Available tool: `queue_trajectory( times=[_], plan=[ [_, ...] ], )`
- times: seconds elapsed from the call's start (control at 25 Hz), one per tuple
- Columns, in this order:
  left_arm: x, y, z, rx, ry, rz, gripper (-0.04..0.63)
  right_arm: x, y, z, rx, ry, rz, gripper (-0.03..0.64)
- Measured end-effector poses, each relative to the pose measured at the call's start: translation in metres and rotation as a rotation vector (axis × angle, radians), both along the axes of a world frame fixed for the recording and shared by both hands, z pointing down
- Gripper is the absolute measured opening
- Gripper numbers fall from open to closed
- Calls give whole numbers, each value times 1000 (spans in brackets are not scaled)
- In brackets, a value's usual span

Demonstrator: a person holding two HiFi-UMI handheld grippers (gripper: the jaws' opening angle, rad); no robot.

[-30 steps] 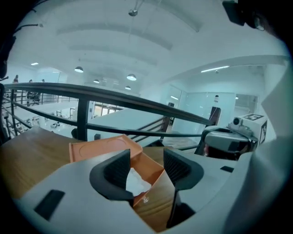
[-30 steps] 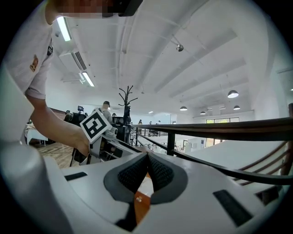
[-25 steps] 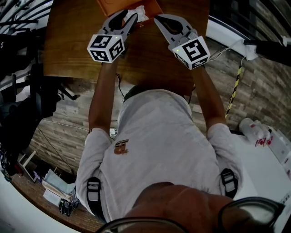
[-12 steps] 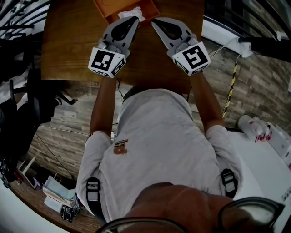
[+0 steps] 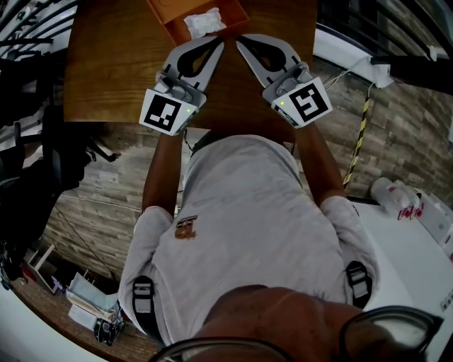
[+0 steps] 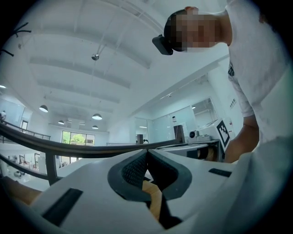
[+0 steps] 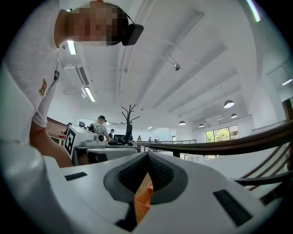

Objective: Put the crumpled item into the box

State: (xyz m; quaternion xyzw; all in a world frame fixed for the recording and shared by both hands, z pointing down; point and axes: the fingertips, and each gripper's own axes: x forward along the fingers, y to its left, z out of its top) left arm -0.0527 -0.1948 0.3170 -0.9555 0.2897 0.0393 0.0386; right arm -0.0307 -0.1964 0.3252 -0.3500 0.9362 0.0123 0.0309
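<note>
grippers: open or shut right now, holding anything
Left gripper: shut, jaws have just been closing, nothing between them.
Right gripper: shut, nothing between its jaws.

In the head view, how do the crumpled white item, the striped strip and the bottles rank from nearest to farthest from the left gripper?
From the left gripper:
1. Crumpled white item, just ahead of its tips, inside the orange box.
2. Striped strip, off to the right, past the table.
3. Bottles, far right and lower.

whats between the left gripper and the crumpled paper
In the head view, only the orange box's near wall lies between the left gripper and the crumpled paper.
</note>
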Motion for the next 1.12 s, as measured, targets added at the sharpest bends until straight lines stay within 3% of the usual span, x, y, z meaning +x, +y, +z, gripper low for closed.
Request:
queue_trajectory(
  times=[0.72, 1.12],
  plan=[
    [-1, 29, -13, 34, 17, 7, 20, -5, 27, -14, 37, -42, -9, 32],
    [0, 28, -15, 34, 25, 5, 20, -2, 29, -7, 24, -1, -7, 32]
  ],
)
